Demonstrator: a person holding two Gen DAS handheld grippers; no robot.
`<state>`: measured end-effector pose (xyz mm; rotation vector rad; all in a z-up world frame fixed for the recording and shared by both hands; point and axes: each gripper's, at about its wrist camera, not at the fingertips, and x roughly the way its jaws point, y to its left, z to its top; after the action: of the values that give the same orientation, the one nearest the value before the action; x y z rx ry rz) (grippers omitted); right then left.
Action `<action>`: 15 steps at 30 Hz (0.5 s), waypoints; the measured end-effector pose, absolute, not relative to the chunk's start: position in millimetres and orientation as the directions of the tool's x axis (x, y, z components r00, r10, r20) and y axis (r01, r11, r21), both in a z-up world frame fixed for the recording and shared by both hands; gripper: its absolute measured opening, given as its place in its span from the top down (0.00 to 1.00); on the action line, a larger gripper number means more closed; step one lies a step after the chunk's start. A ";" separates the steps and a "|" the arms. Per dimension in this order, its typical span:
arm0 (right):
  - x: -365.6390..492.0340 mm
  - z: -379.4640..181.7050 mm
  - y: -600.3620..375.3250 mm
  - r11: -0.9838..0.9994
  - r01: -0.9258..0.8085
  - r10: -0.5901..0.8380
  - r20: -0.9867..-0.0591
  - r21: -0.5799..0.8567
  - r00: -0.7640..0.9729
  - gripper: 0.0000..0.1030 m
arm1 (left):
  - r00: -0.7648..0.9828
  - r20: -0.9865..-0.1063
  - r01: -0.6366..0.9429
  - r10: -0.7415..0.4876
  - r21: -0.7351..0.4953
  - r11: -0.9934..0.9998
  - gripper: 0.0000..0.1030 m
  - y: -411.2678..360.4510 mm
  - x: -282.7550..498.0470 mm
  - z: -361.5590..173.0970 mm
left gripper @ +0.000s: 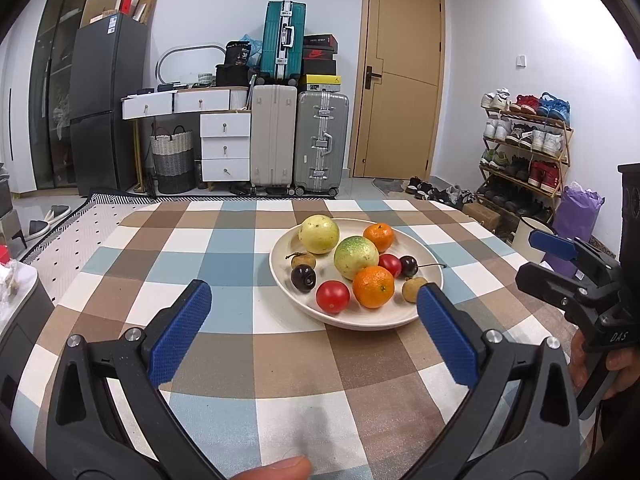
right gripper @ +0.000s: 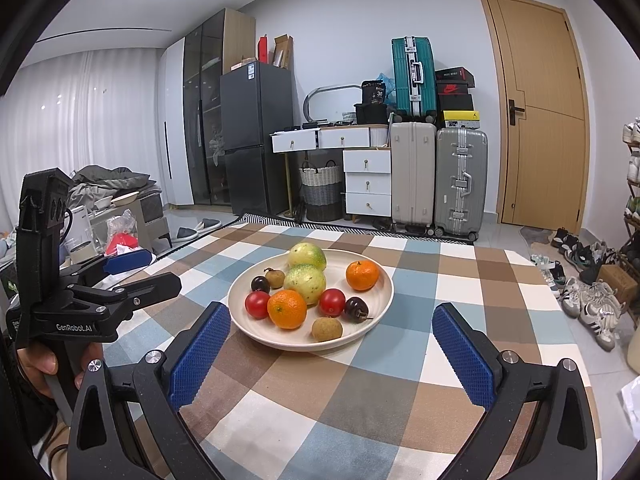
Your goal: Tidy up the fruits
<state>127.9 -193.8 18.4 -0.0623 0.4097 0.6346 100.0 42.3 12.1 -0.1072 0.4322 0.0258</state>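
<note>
A cream plate (left gripper: 430, 268) (right gripper: 380, 286) sits on the checked tablecloth and holds mixed fruit: two yellow-green round fruits (left gripper: 356, 257) (right gripper: 306, 283), two oranges (left gripper: 373, 286) (right gripper: 287, 308), two red tomatoes (left gripper: 333, 296) (right gripper: 332, 302), two dark cherries (left gripper: 303, 277) (right gripper: 356, 309) and two small brown longans (left gripper: 412, 290) (right gripper: 327, 329). My left gripper (left gripper: 314, 300) is open and empty, just short of the plate's near rim. My right gripper (right gripper: 332, 322) is open and empty, its jaws either side of the plate's near edge. Each gripper shows at the side of the other's view (left gripper: 560, 256) (right gripper: 120, 268).
The table (left gripper: 240, 340) (right gripper: 340, 400) carries a brown, blue and white checked cloth. Beyond its far edge stand suitcases (left gripper: 320, 144), white drawers (left gripper: 226, 148), a dark fridge (left gripper: 104, 104) and a door (left gripper: 400, 80). A shoe rack (left gripper: 524, 148) stands at the right.
</note>
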 end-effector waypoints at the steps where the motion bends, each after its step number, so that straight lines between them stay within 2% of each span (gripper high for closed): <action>1: 127.9 18.8 -194.1 0.806 -0.587 0.563 -0.390 0.068 0.728 0.00 | 0.908 -0.419 -0.047 0.001 -0.098 0.994 0.01 41.5 99.1 12.1; 15: 128.0 19.1 -193.8 0.806 -0.588 0.564 -0.390 0.068 0.728 0.00 | 0.909 -0.418 -0.046 0.001 -0.098 0.994 0.01 41.5 99.3 11.9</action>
<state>128.0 -193.8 19.1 -0.0619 0.4095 0.6347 99.2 41.5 11.9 -0.1065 0.4304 0.0247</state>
